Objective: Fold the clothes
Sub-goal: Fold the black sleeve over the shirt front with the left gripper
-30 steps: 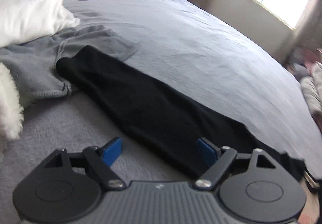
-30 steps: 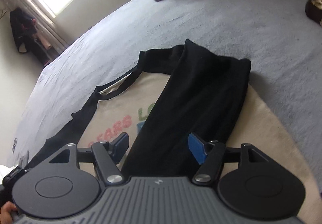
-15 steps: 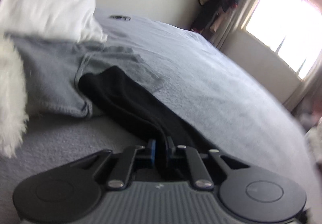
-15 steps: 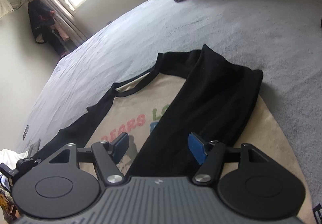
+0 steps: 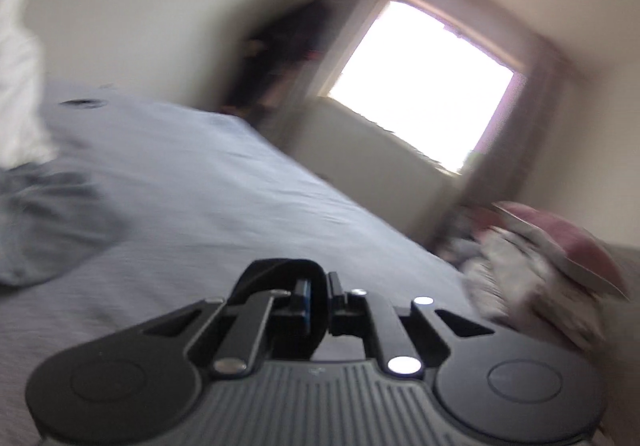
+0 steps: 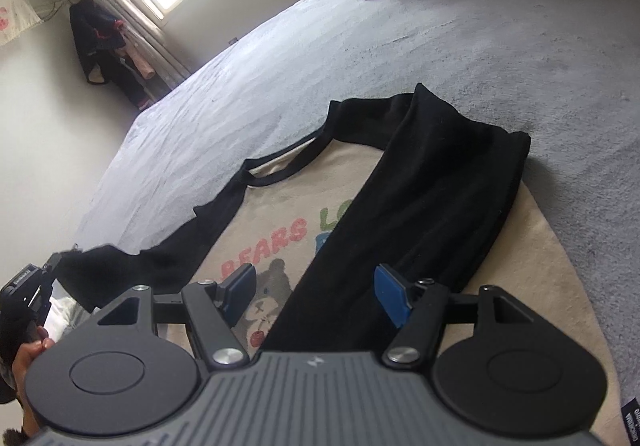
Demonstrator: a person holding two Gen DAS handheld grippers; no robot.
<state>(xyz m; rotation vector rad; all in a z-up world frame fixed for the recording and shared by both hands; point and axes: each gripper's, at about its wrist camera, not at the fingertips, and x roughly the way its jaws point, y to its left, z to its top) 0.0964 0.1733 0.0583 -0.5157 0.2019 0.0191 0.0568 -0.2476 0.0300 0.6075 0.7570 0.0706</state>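
Between the left jaws, black sleeve point(image 5: 280, 274) pinched.

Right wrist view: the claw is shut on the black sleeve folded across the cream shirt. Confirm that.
Not quite. In the right wrist view the right claw stands open, its blue pads apart on either side of the black sleeve and not pressing on it. The rest holds: that sleeve lies folded across the cream shirt.

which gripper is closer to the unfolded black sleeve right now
Left. The left gripper is shut on the black sleeve, pinching its cuff. The right gripper hangs open over the other, folded sleeve, apart from it.
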